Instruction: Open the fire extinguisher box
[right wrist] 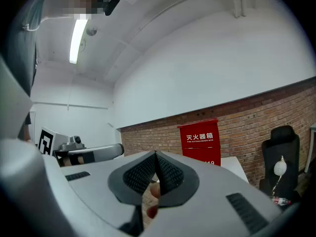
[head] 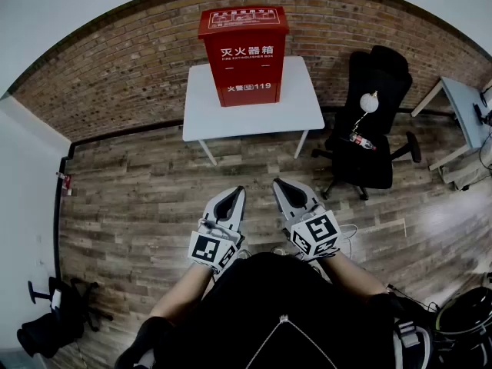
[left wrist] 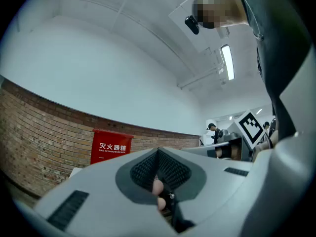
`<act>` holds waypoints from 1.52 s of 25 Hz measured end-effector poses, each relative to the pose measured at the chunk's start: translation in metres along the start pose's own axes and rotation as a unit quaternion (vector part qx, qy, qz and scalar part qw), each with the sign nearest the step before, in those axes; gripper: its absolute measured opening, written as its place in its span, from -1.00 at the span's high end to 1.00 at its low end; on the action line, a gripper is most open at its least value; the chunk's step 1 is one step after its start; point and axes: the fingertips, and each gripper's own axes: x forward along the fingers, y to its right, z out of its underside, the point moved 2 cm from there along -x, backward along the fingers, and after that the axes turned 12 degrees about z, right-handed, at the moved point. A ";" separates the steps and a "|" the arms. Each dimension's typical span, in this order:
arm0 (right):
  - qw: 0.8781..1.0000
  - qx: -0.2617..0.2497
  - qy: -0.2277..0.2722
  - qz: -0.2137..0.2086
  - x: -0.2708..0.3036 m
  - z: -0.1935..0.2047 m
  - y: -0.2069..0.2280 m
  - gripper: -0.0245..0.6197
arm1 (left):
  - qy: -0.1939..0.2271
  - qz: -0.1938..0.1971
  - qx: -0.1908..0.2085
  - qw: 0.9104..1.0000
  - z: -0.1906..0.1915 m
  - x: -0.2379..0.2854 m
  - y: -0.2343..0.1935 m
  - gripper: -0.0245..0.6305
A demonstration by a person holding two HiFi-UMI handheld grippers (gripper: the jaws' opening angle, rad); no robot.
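Red fire extinguisher box [head: 244, 56] stands upright toward the far edge of a white desk [head: 254, 121] set against a brick wall [head: 123, 75]. Its lid is down and its front, lettered in white, faces the person. The person stands well back from the desk on the wooden floor [head: 154, 198], holding a tool in each hand, level and side by side, both aimed at the box.

The left tool [head: 237, 193] has its jaws pressed together with nothing between them. The right tool [head: 280, 184] is closed the same way and just as empty. Neither tool touches the box or the desk.

In the left gripper view, the box [left wrist: 111, 147] shows to the left of the closed jaw tips of the left tool [left wrist: 158, 154]. In the right gripper view, it [right wrist: 200, 137] rises just right of the tips of the right tool [right wrist: 155, 157].

To the right of the desk is a black office chair [head: 373, 75] with a bottle [head: 360, 140] lying on its seat. Part of a second, pale desk [head: 461, 98] shows at the far right.
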 end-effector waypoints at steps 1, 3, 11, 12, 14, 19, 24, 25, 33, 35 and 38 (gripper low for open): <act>1.000 0.000 0.000 0.000 0.000 0.000 0.000 0.86 | 0.000 0.000 0.000 1.000 0.000 0.000 0.000 0.78; 1.000 0.000 -0.001 0.000 -0.001 -0.001 -0.001 0.86 | 0.000 -0.001 -0.001 1.000 0.000 -0.001 0.001 0.78; 1.000 0.014 -0.006 0.001 -0.007 0.002 0.006 0.86 | -0.001 -0.007 -0.004 1.000 0.003 0.000 0.007 0.78; 1.000 0.020 -0.006 -0.001 -0.009 0.002 0.008 0.86 | -0.003 -0.009 -0.004 1.000 0.004 0.000 0.008 0.78; 1.000 0.025 -0.005 -0.005 -0.011 0.001 0.009 0.86 | -0.008 -0.015 -0.008 1.000 0.007 0.000 0.010 0.78; 1.000 0.026 -0.009 -0.014 -0.018 0.004 0.015 0.86 | 0.003 -0.026 -0.012 1.000 0.008 0.004 0.017 0.78; 0.999 0.027 -0.015 -0.021 -0.022 0.008 0.027 0.86 | 0.004 -0.040 -0.012 0.999 0.015 0.013 0.025 0.78; 0.999 0.026 -0.016 -0.023 -0.023 0.009 0.030 0.86 | 0.003 -0.043 -0.012 0.999 0.017 0.015 0.028 0.78; 0.998 0.030 -0.040 -0.029 -0.019 0.023 0.048 0.86 | 0.000 -0.064 -0.014 0.998 0.030 0.025 0.043 0.78; 0.998 0.035 -0.047 -0.031 -0.015 0.027 0.047 0.86 | -0.003 -0.069 -0.015 0.998 0.035 0.024 0.038 0.78; 0.998 0.031 -0.051 -0.035 -0.008 0.031 0.048 0.86 | -0.004 -0.074 -0.018 0.997 0.036 0.025 0.028 0.78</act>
